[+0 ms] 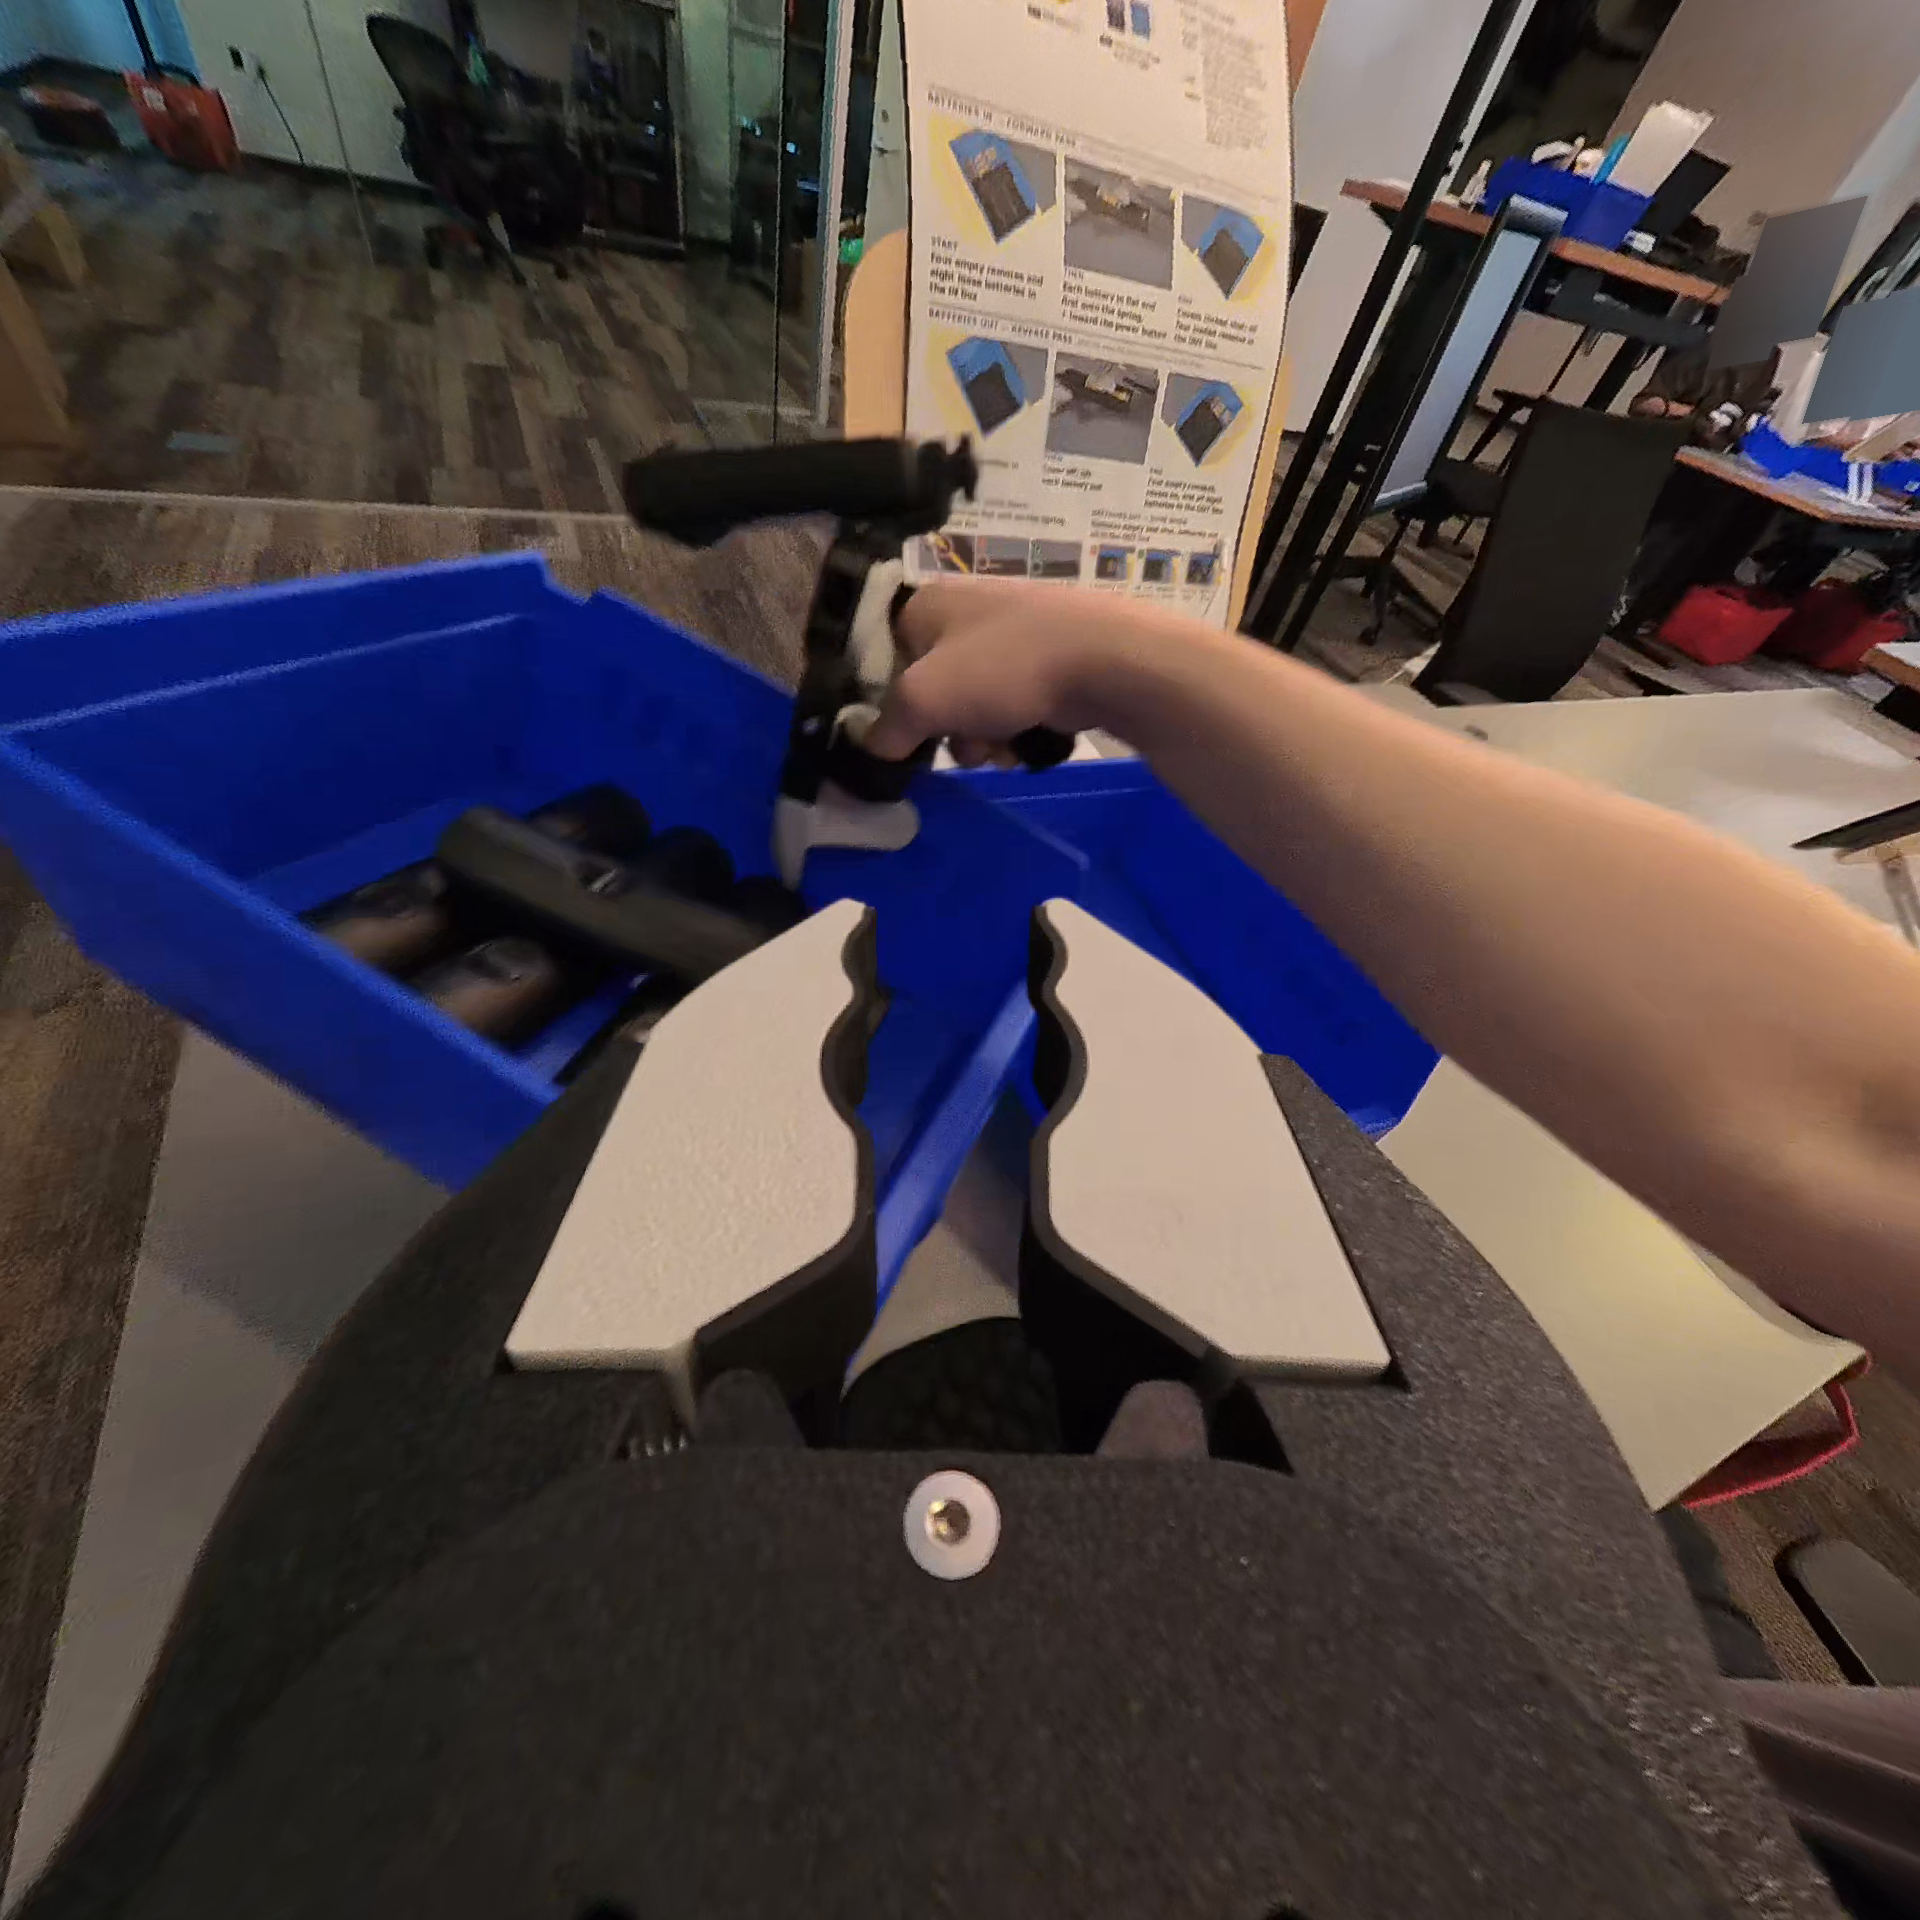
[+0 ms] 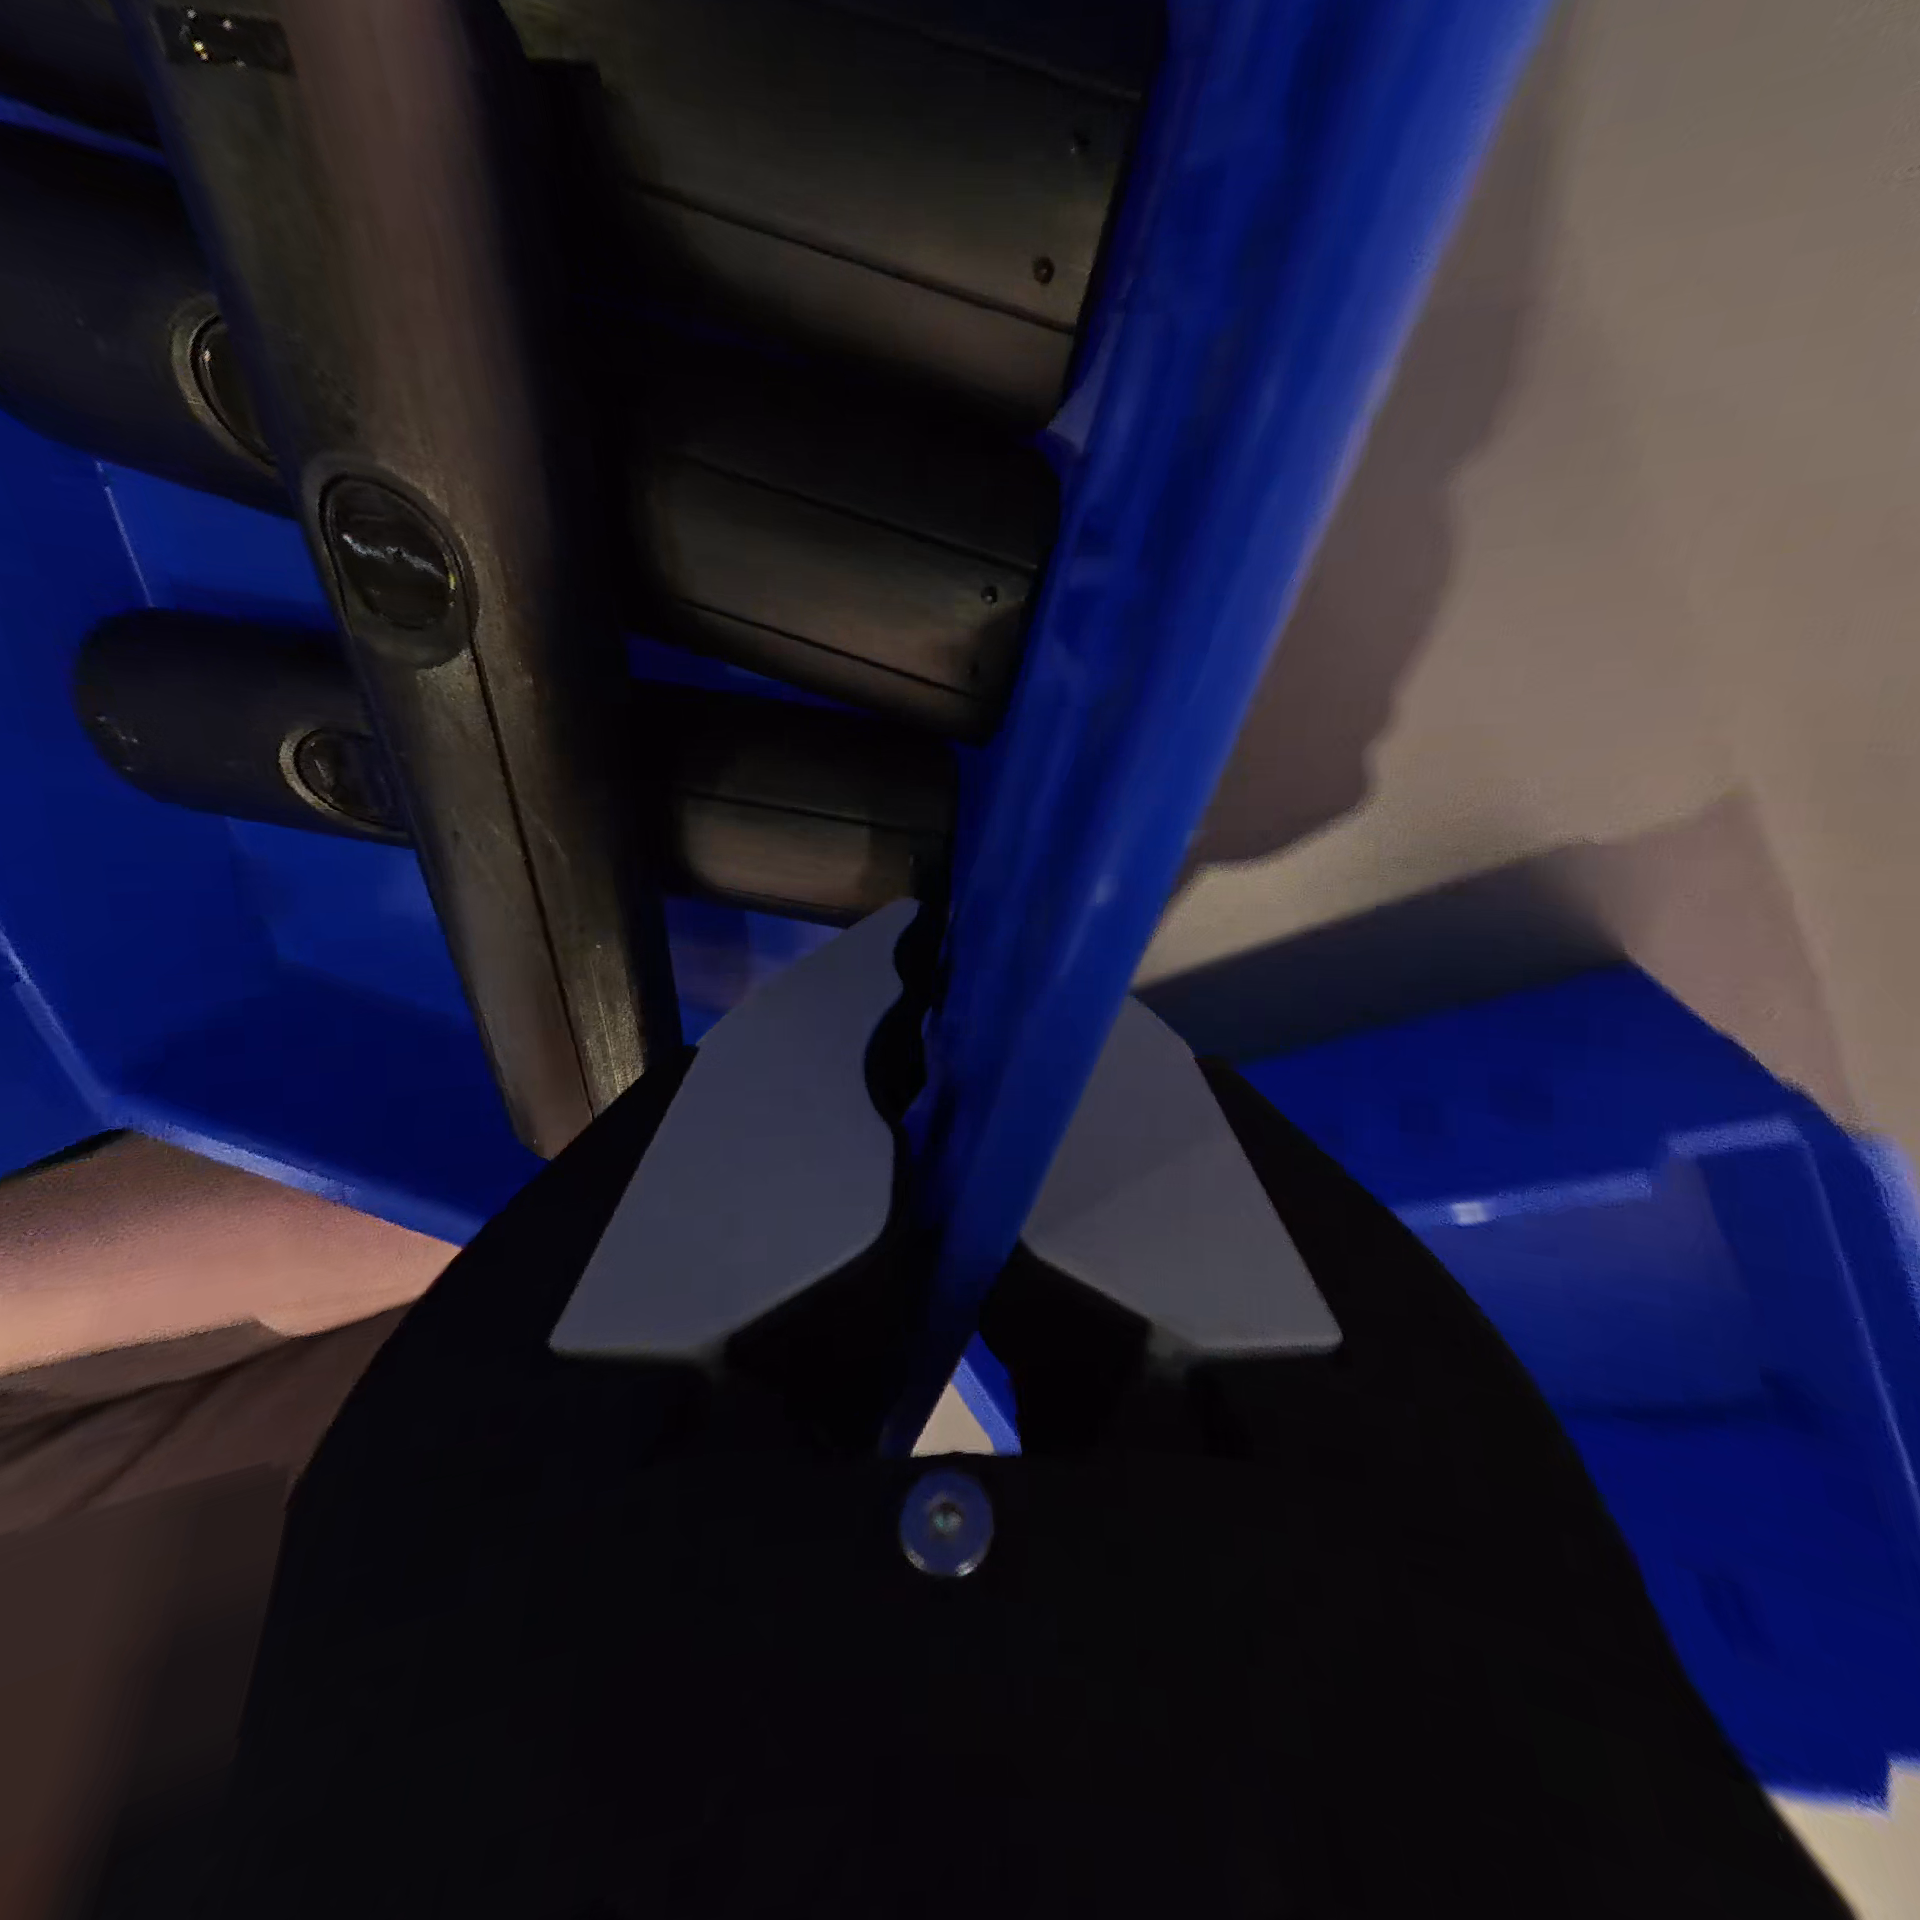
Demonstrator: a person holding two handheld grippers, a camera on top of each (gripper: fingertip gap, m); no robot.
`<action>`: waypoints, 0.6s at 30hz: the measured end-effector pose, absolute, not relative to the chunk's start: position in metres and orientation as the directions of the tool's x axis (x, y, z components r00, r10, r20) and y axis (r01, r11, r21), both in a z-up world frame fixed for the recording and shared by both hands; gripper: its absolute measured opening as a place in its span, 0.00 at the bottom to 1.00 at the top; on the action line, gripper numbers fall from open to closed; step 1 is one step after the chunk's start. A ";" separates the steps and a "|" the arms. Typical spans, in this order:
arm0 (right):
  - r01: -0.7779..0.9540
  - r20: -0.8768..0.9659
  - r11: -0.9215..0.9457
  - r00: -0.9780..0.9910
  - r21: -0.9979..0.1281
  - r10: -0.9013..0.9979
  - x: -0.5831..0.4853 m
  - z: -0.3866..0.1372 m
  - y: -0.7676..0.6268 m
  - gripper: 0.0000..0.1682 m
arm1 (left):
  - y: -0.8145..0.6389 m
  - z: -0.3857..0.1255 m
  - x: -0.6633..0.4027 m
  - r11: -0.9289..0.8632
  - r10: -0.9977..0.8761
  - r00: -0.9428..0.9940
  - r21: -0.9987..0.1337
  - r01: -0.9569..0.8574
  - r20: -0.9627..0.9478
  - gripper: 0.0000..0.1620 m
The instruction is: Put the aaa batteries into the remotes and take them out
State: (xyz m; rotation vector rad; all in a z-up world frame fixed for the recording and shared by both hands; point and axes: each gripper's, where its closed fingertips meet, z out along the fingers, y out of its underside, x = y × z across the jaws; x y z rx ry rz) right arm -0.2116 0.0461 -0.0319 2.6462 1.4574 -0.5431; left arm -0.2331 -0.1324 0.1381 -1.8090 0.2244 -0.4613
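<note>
Several black remotes [image 1: 582, 894] lie piled in a blue bin [image 1: 260, 727] on the left, one lying crosswise on top of the others [image 2: 416, 582]. My right gripper [image 2: 930, 935] is shut on the bin's side wall [image 2: 1143, 520], one finger inside and one outside. In the left wrist view it [image 1: 831, 821] shows at the bin's right rim, held by a hand. My left gripper [image 1: 951, 920] is open and empty, hovering in front of the bins over the gap between them. No batteries are visible.
A second blue bin [image 1: 1195, 862] stands right of the first; it also shows in the right wrist view [image 2: 1558, 1247]. The person's forearm [image 1: 1455, 935] crosses over it. Both bins sit on a grey table [image 1: 1558, 1195]. An instruction board [image 1: 1091, 312] stands behind.
</note>
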 end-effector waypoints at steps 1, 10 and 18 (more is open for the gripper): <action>0.830 -0.342 -0.548 0.487 -0.104 0.803 -0.221 -0.039 0.045 0.04 | -0.133 0.140 -0.234 -0.273 -0.390 0.900 -0.958 0.089 0.195 0.17; 0.791 -0.309 -0.611 0.572 -0.038 0.760 -0.230 -0.127 0.039 0.03 | -0.117 0.128 -0.241 -0.339 -0.404 0.872 -0.931 0.137 0.276 0.17; 0.751 -0.155 -0.655 0.640 -0.081 0.753 -0.219 -0.134 0.053 0.07 | -0.115 0.124 -0.242 -0.355 -0.407 0.868 -0.924 0.138 0.286 0.17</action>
